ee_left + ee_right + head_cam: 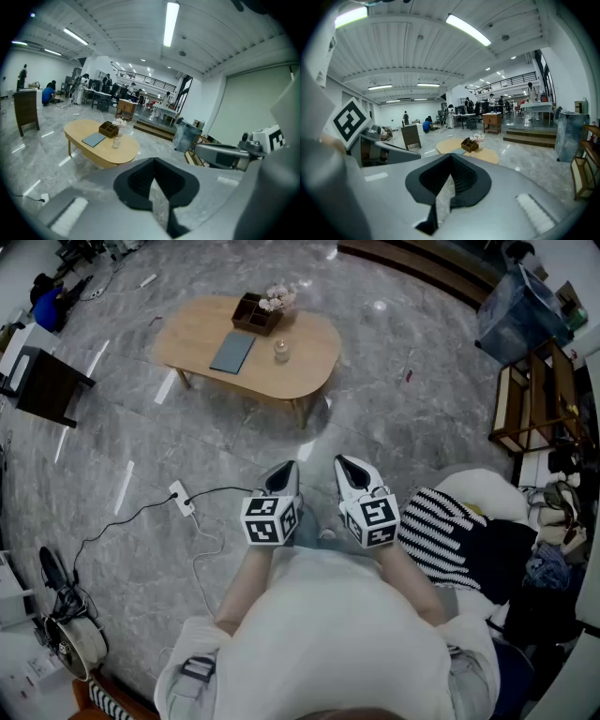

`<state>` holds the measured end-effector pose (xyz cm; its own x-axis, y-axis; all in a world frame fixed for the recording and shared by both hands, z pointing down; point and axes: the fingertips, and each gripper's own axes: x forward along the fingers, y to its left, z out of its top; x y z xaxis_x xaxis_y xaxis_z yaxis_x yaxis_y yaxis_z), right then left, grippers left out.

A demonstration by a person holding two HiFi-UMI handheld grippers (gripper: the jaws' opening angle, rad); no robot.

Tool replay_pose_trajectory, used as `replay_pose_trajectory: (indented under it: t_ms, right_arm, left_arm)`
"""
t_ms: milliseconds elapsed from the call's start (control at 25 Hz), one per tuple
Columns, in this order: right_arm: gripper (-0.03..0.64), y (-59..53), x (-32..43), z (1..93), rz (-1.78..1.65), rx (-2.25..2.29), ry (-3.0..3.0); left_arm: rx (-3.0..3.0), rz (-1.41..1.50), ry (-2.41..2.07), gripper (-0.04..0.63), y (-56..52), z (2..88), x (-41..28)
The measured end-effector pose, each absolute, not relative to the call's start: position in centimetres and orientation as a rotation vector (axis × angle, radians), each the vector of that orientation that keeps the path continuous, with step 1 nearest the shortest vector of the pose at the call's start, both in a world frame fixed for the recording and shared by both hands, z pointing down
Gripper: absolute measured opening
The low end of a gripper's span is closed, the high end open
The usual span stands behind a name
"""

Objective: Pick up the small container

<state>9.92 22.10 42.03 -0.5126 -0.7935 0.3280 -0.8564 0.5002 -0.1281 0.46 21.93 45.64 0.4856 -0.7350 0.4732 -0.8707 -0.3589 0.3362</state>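
Observation:
The small container is a clear glass jar [281, 351] [116, 142] standing on a low oval wooden table [187, 334] [79, 131], far ahead of me across the floor. I hold both grippers close to my body, side by side and well short of the table. My left gripper [286, 470] [154, 161] is shut with nothing between its jaws. My right gripper [349, 465] [451, 157] also looks shut and empty. The table [487, 155] shows small in the right gripper view, beyond the jaws.
On the table, a brown divided box [258, 313] with flowers and a grey-blue notebook [232, 351] lie beside the jar. A power strip [181, 497] and its cable lie on the marble floor at left. A dark stool [42, 385] stands far left, wooden shelves [534, 399] at right.

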Motion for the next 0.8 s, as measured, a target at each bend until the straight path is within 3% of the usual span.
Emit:
replay_pose_trajectory:
  t_ms: [400,800]
  right_arm:
    - [0.0,26.2,7.3,40.2,0.405,1.413,-2.556]
    - [0.0,27.5,8.3,39.3,0.382,1.412,-2.577]
  left_arm:
    - [2.165,0.234,-1.417,0.002,25.4,42.3,-4.8]
    - [2.177,0.181,-1.458,0.002,26.8,41.2,-5.0]
